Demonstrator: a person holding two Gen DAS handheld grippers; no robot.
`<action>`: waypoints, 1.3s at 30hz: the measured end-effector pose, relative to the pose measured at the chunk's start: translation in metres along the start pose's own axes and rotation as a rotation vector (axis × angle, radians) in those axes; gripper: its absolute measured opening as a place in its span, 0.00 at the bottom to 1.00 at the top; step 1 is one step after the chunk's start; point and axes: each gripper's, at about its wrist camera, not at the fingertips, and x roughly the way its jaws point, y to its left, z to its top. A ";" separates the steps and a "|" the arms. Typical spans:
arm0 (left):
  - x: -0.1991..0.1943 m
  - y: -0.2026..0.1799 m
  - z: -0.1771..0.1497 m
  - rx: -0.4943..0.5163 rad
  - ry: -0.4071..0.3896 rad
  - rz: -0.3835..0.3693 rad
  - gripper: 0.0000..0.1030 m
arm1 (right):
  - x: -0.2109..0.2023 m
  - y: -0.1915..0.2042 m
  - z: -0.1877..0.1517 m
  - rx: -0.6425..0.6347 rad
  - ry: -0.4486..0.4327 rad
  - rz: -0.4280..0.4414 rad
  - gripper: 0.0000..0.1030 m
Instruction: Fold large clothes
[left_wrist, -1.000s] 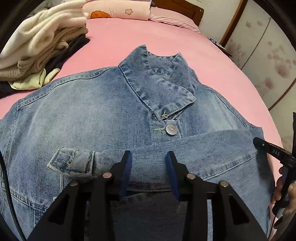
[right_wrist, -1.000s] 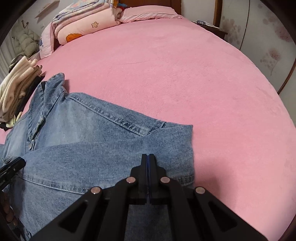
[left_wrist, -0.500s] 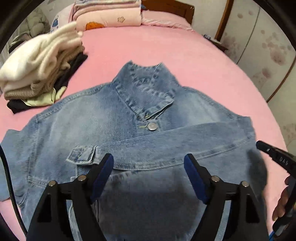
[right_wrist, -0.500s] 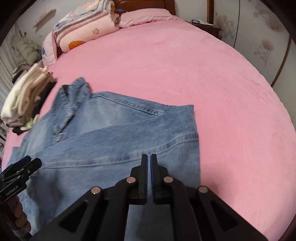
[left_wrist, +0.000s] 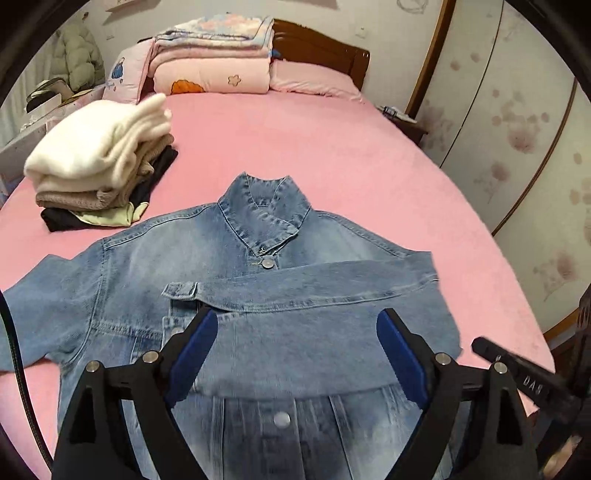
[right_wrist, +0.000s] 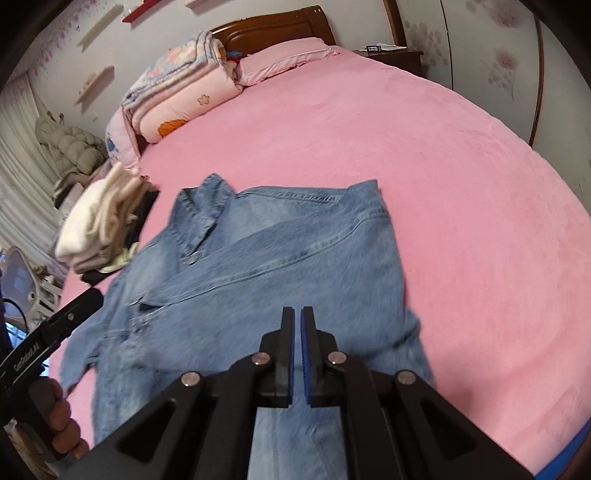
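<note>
A blue denim jacket (left_wrist: 236, 266) lies front-up on the pink bed (left_wrist: 295, 140), collar pointing away. Its right sleeve (left_wrist: 303, 284) is folded across the chest, the cuff near the middle. The left sleeve spreads out to the left. My left gripper (left_wrist: 297, 354) is wide open and empty, raised above the jacket's lower chest. My right gripper (right_wrist: 298, 354) has its jaws almost together with a thin gap, holding nothing, above the jacket (right_wrist: 258, 266) near its right side. The right gripper's body shows at the left wrist view's right edge.
A stack of folded clothes (left_wrist: 99, 162), cream knit on top, sits on the bed left of the jacket. Folded quilts and a pillow (left_wrist: 214, 70) lie by the wooden headboard. A nightstand (right_wrist: 388, 55) and wardrobe stand to the right.
My left gripper has opened wide, let go of the folded sleeve and lifted back. My right gripper has also risen and pulled back, its jaws parting slightly.
</note>
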 end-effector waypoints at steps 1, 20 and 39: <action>-0.010 0.000 -0.004 0.000 -0.006 -0.008 0.85 | -0.007 0.003 -0.006 0.000 -0.001 0.010 0.05; -0.167 0.147 -0.081 -0.082 -0.061 0.158 0.85 | -0.073 0.171 -0.078 -0.201 -0.030 0.168 0.17; -0.173 0.489 -0.175 -0.682 -0.048 0.332 0.85 | 0.048 0.377 -0.126 -0.450 0.001 0.126 0.17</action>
